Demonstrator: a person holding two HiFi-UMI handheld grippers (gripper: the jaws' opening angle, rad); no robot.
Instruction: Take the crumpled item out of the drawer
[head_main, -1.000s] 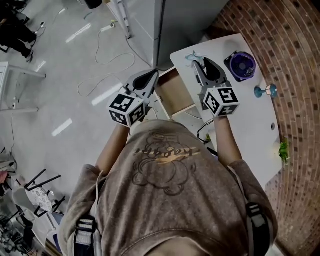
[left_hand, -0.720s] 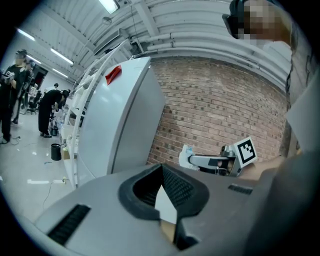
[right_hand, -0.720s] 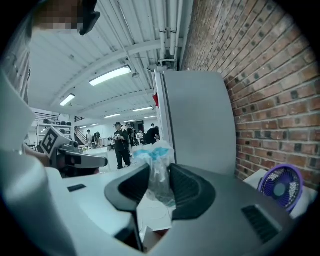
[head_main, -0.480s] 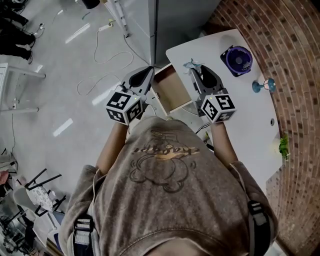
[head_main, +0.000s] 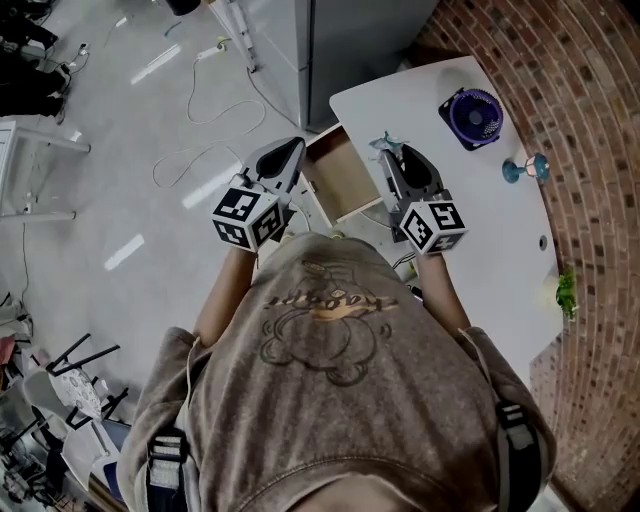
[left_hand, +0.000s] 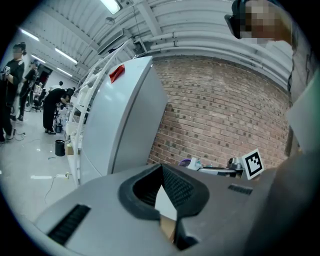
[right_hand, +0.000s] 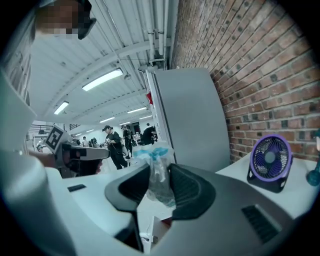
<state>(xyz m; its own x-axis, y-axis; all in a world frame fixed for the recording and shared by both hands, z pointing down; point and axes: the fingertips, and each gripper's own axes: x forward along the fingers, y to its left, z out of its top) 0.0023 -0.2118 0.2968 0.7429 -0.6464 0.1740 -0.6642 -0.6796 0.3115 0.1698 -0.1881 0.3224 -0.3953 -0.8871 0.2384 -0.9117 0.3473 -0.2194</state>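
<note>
The crumpled item (head_main: 385, 143), a clear plastic wad with a light blue part, is pinched in my right gripper (head_main: 391, 157) above the white table's (head_main: 480, 230) left edge, beside the open drawer (head_main: 340, 180). In the right gripper view the crumpled item (right_hand: 159, 176) stands upright between the dark pads (right_hand: 187, 187), and my right gripper (right_hand: 159, 182) is shut on it. The drawer's wooden bottom shows bare. My left gripper (head_main: 290, 150) hovers left of the drawer over the floor. In its own view, the left gripper (left_hand: 162, 172) has its fingertips touching and holds nothing.
A purple fan (head_main: 472, 115) stands at the table's far end, with a small blue ornament (head_main: 528, 168) to its right and a green thing (head_main: 566, 293) by the brick wall. A tall grey cabinet (head_main: 340, 50) stands beyond the table. Cables (head_main: 200, 120) lie on the floor.
My right gripper has drawn back a little from the table's far corner, still holding the crumpled item. The left gripper has shifted slightly left.
</note>
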